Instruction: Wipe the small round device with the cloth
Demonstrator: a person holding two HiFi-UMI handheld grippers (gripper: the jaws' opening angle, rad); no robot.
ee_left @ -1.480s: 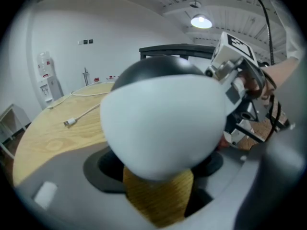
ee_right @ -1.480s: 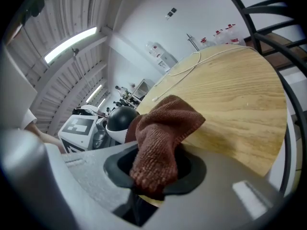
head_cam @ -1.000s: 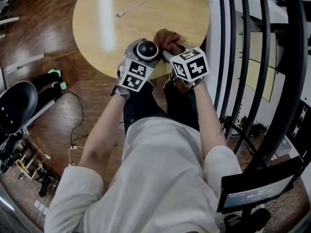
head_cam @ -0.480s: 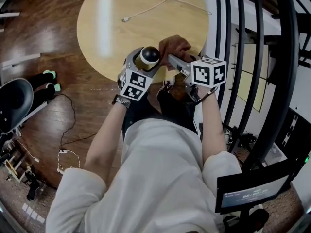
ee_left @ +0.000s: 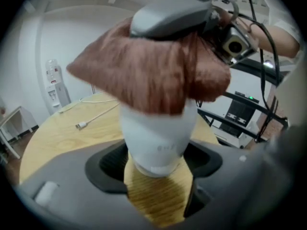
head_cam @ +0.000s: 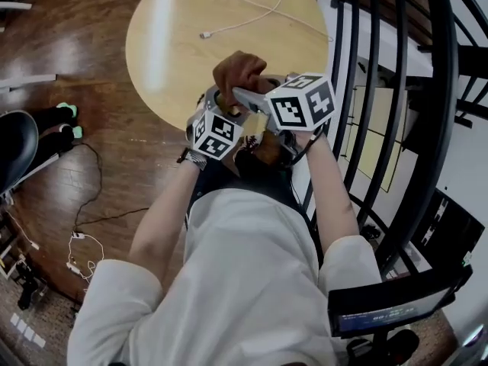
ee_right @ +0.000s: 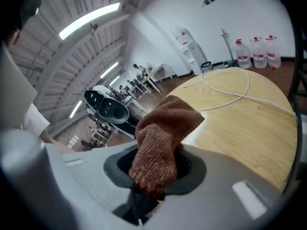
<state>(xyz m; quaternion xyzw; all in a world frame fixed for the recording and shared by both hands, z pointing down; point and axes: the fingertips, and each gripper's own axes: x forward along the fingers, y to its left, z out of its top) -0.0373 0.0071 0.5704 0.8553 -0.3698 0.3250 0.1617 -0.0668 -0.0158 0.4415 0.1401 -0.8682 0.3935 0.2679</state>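
Observation:
The small round device (ee_left: 158, 133), white-bodied, sits between the jaws of my left gripper (ee_left: 156, 159), which is shut on it; those jaws have just been closing a little further on it. A brown cloth (ee_left: 153, 75) drapes over the device's top and hides it. My right gripper (ee_left: 172, 16) comes in from above, shut on the cloth (ee_right: 160, 138), which bunches between its jaws. In the head view the cloth (head_cam: 238, 71) covers the device in front of the left gripper (head_cam: 221, 99), and the right gripper (head_cam: 238, 90) reaches in from the right.
Both grippers hover over the near edge of a round wooden table (head_cam: 175, 44) with a white cable (head_cam: 244, 17) lying across it. A black metal railing (head_cam: 396, 128) runs close on the right. A black chair (head_cam: 15, 147) stands on the wooden floor at the left.
The right gripper has risen and swung left with the cloth, which now lies over the device's dark top that showed before. The left gripper has hardly moved.

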